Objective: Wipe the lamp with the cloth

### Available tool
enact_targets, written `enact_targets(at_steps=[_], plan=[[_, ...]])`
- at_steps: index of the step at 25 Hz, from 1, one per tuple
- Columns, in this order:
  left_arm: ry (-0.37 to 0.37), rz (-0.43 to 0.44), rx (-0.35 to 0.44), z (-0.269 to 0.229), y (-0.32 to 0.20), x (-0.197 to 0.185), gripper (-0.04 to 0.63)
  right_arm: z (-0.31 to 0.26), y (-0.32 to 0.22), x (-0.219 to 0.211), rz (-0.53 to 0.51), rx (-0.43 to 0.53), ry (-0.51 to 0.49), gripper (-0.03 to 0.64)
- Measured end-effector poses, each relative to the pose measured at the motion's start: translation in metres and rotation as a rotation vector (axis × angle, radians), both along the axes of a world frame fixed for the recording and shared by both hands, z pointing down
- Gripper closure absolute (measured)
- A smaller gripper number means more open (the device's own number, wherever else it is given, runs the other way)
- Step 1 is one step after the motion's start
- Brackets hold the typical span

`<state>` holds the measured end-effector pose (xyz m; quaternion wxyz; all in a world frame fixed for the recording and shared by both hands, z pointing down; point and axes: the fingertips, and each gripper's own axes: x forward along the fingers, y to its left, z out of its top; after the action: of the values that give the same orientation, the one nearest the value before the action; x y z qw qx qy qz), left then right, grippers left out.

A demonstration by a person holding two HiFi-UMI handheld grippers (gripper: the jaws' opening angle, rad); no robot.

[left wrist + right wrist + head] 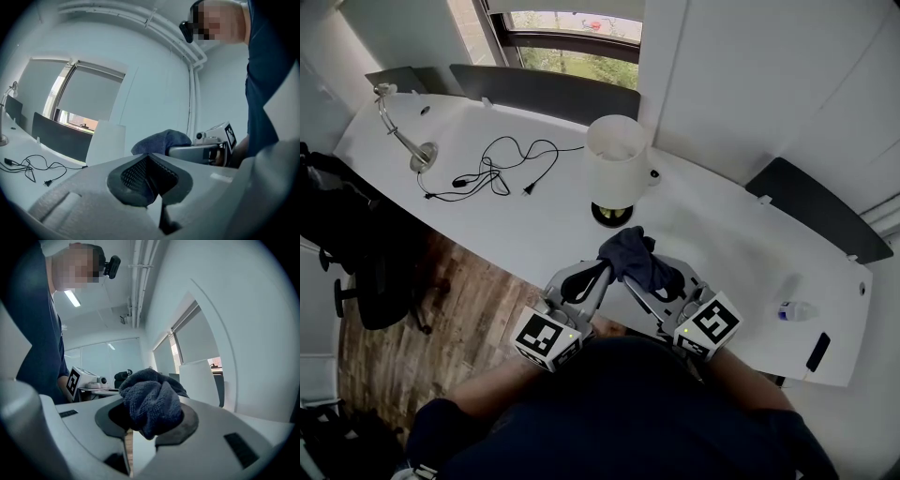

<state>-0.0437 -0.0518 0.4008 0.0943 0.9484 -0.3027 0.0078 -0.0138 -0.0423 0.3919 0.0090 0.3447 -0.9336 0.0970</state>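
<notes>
The lamp (pixel 617 155) has a white shade and a dark round base, and it stands on the white table (pixel 722 234) just beyond both grippers. A dark blue cloth (pixel 631 253) is bunched up in my right gripper (pixel 652 277), which is shut on it near the table's front edge. The right gripper view shows the cloth (pixel 152 401) filling the jaws, with the lamp shade (pixel 199 380) behind. My left gripper (pixel 586 278) is beside it, shut, its pads together with nothing between them. In the left gripper view the cloth (pixel 161 140) and lamp shade (pixel 105 140) lie ahead.
A silver gooseneck desk lamp (pixel 405 141) and a loose black cable (pixel 492 173) lie at the table's left. A small bottle (pixel 794 310) and a phone (pixel 817 352) sit at the right end. A black chair (pixel 352 244) stands on the wooden floor at left.
</notes>
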Motion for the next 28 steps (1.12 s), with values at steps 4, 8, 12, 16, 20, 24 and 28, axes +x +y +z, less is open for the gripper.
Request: enact_targets(at_steps=[4,8,12,16,20,24,28], plan=[[-0.003,-0.012,0.011,-0.005,-0.008,0.004,0.589,-0.003,-0.017,0.007,-0.005,0.003,0.000,0.486],[-0.010,-0.016,0.022,-0.009,-0.013,0.006,0.589,-0.011,-0.036,0.012,-0.009,0.033,-0.002,0.486],[-0.012,-0.032,0.028,-0.011,-0.019,0.004,0.589,-0.020,-0.059,0.015,0.002,0.057,-0.005,0.486],[-0.018,-0.046,0.024,-0.011,-0.022,0.001,0.589,-0.026,-0.079,0.016,0.013,0.072,-0.007,0.486],[-0.025,-0.067,0.027,-0.008,-0.027,-0.004,0.589,-0.030,-0.098,0.016,0.024,0.085,-0.011,0.486],[-0.029,-0.079,0.023,-0.006,-0.030,-0.007,0.589,-0.032,-0.113,0.015,0.037,0.080,-0.010,0.486],[-0.031,-0.091,0.002,-0.002,-0.035,-0.007,0.589,-0.029,-0.127,0.013,0.040,0.062,-0.012,0.486]])
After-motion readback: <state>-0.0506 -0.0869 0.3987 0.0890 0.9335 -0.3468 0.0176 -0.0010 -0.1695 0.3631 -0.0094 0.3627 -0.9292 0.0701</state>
